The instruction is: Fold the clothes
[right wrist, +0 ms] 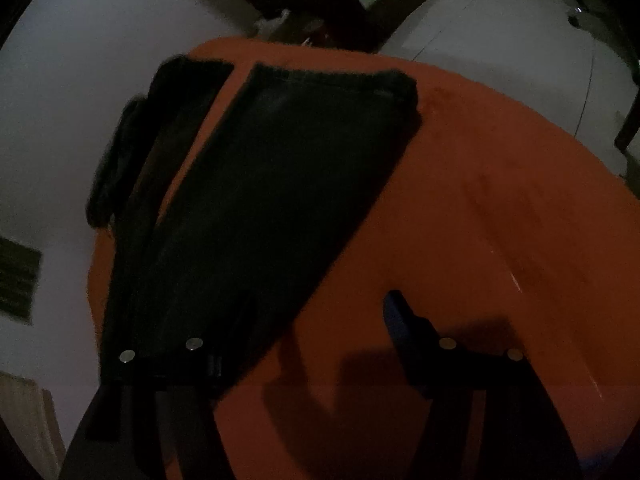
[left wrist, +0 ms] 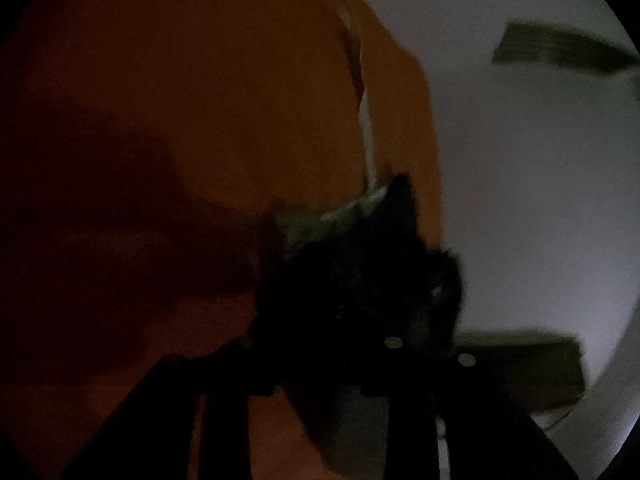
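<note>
My left hand-held gripper (left wrist: 344, 280) is clamped on a bunched dark cloth (left wrist: 360, 256), lifted over the orange counter (left wrist: 180, 100). My right hand-held gripper (right wrist: 320, 344) hovers with jaws apart and empty, just above the dark trousers (right wrist: 280, 184) lying flat across the counter, legs side by side.

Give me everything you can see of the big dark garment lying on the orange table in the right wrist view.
The dark garment looks black or very dark green, of a soft, heavy-looking cloth. It lies flat as a long panel across the orange table, running diagonally from a thick hemmed far edge toward the camera. A narrower dark strip lies beside it at the picture's left, with a strip of bare table between them at the far end. Its near end passes behind one finger of the right gripper; whether they touch cannot be told. The picture is dim and blurred.
</note>
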The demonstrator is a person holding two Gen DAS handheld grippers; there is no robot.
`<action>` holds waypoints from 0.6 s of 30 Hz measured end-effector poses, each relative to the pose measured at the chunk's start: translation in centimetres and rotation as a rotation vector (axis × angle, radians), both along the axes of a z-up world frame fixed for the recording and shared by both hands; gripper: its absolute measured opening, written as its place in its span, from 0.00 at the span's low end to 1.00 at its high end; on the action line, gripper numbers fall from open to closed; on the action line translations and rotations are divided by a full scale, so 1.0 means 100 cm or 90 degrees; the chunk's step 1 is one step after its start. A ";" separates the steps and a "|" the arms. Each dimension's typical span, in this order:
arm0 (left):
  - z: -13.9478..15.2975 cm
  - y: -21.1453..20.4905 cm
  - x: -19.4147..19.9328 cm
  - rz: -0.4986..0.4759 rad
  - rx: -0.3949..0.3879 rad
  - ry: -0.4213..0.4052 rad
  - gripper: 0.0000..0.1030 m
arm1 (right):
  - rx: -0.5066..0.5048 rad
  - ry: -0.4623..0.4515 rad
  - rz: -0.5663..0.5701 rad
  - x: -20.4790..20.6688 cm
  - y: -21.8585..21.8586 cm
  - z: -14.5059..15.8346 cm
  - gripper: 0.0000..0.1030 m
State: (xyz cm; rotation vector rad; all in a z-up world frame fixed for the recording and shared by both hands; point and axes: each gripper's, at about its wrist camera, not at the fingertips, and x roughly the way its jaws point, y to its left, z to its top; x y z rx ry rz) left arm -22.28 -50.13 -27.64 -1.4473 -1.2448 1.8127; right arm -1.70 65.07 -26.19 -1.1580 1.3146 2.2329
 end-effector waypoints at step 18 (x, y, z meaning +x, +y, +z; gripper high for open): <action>0.028 0.032 -0.007 -0.051 -0.156 0.004 0.49 | -0.018 0.096 -0.074 0.061 0.005 0.094 0.03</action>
